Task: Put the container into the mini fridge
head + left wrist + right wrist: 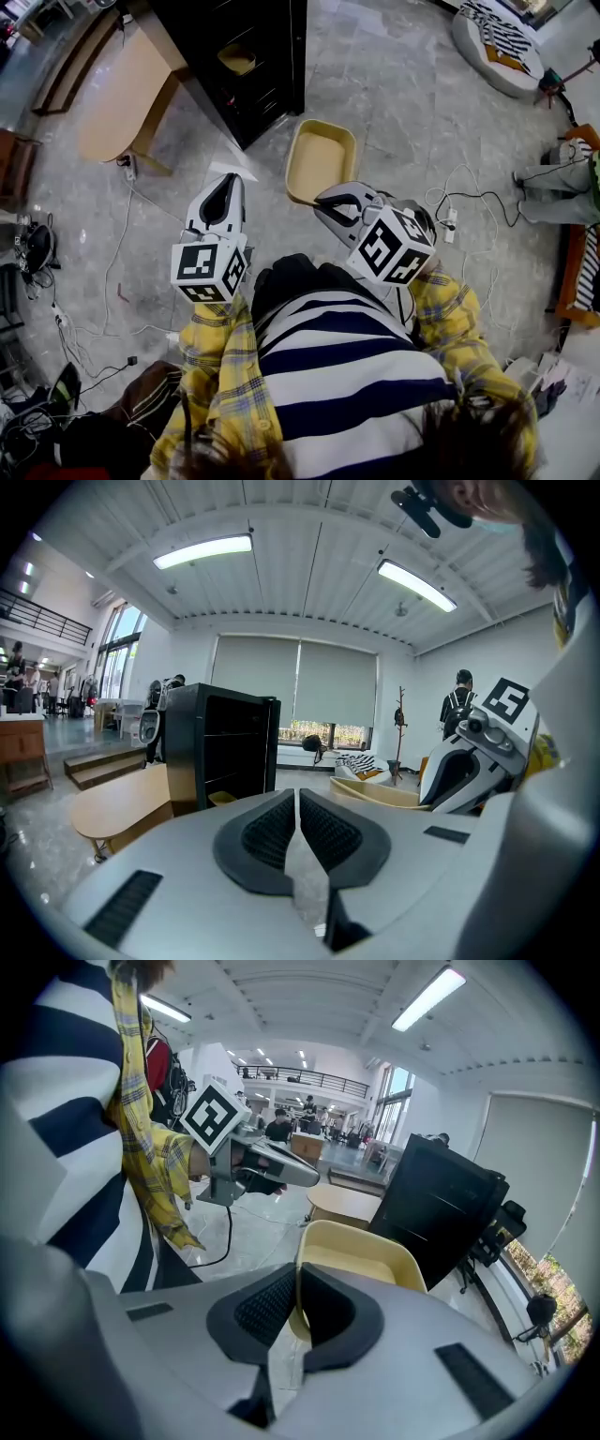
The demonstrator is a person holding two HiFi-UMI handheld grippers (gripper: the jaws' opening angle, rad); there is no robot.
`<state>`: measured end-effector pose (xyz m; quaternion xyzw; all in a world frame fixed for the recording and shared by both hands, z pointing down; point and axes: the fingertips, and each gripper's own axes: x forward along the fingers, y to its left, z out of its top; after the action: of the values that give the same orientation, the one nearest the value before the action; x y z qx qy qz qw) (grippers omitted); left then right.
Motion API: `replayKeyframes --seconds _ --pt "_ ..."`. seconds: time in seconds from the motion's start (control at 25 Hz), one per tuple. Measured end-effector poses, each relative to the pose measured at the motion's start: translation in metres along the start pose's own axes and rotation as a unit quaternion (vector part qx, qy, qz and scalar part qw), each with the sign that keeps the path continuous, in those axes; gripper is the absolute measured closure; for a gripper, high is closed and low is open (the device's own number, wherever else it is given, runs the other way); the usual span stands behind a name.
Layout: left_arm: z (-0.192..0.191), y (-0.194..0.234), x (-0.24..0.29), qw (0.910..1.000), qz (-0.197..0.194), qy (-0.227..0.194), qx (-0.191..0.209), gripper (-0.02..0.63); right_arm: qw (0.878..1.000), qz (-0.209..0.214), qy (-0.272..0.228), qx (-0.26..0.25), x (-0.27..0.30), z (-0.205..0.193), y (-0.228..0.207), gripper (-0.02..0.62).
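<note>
A shallow pale-yellow container (321, 159) hangs over the marble floor in front of me. My right gripper (328, 199) is shut on its near rim; in the right gripper view the rim (298, 1288) runs between the jaws and the tray (361, 1255) stretches ahead. The black mini fridge (246, 56) stands open beyond it, its shelves showing (225, 747) (445, 1208). My left gripper (225, 192) is level with the container's left side, apart from it, jaws pressed together on nothing (296, 794). The container (375, 794) and right gripper (478, 752) appear at the right of the left gripper view.
A small yellow item (236, 59) lies on a fridge shelf. A low wooden table (122, 84) stands left of the fridge. Cables and a power strip (450, 220) trail over the floor. A round striped cushion (497, 33) sits far right.
</note>
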<state>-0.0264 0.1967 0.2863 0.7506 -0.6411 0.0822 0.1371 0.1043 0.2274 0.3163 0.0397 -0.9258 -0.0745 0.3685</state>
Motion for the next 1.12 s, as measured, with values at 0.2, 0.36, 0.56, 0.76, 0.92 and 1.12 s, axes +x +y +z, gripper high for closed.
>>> replayKeyframes --seconds 0.2,0.36,0.56,0.76,0.92,1.12 --pt "0.000 -0.004 0.002 0.9998 0.018 0.002 -0.003 0.578 1.000 0.015 -0.007 -0.014 0.001 -0.004 -0.007 0.555" --pt "-0.004 0.001 0.003 0.9995 0.030 0.007 -0.011 0.578 0.999 0.024 -0.009 -0.019 0.007 -0.006 -0.009 0.555" --pt "-0.005 0.010 0.010 0.9992 0.035 0.009 -0.017 0.578 0.999 0.031 -0.009 -0.020 0.015 -0.004 -0.016 0.555" --pt "-0.005 0.020 0.028 0.9994 0.025 0.011 -0.019 0.577 0.999 0.029 -0.003 -0.024 0.029 -0.001 -0.031 0.555" --pt "0.001 0.037 0.047 0.9996 0.018 0.012 -0.021 0.578 0.999 0.028 0.003 -0.018 0.043 0.005 -0.049 0.555" --pt "0.007 0.068 0.071 0.9995 0.011 0.014 -0.026 0.577 1.000 0.027 0.008 -0.013 0.068 0.020 -0.076 0.555"
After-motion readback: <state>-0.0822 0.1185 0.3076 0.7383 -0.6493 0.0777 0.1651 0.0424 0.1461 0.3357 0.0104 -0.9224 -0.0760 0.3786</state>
